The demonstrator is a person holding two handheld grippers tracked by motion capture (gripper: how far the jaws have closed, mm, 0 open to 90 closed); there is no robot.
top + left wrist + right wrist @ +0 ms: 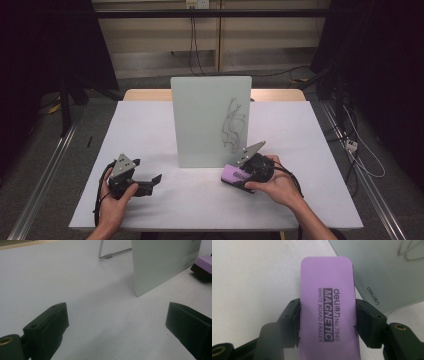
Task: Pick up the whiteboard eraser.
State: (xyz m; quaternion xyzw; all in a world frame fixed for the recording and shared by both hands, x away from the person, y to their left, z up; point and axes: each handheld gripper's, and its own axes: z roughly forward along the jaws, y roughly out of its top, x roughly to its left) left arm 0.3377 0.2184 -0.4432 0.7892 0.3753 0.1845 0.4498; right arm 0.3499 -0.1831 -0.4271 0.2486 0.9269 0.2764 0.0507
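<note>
We had R gripper [327, 322] pinching eraser [328, 305] just below whiteboard [210, 120]; L gripper [117, 322] spread, idle. Best kept eraser flat vs scribbles [232, 127].

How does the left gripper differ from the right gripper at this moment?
The left gripper is open and holds nothing; the right gripper is shut on the purple eraser. The left gripper sits left of the whiteboard, apart from it; the right gripper is close in front of its scribbled side. Both have black jaws.

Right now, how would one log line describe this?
right tongs: shut on purple rectangular whiteboard eraser | left tongs: open, idle | upright scribbled white board: not yet wiped
</note>
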